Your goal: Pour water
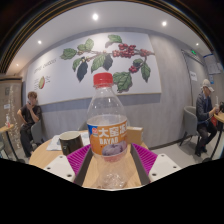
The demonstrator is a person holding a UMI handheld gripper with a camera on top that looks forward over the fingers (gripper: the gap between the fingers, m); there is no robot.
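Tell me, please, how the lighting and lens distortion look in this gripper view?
Gripper view: round ceiling lights glare white; the fisheye lens bows the wall mural and ceiling into curves; the water bottle, clamped between the jaws of the gripper, is sharp and evenly lit; the black cup beside it is dimmer.

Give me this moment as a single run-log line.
task: pour water | gripper: shut on water bottle | bottle: upright, red cap on | black cup: on table, beyond left finger | pour: not started
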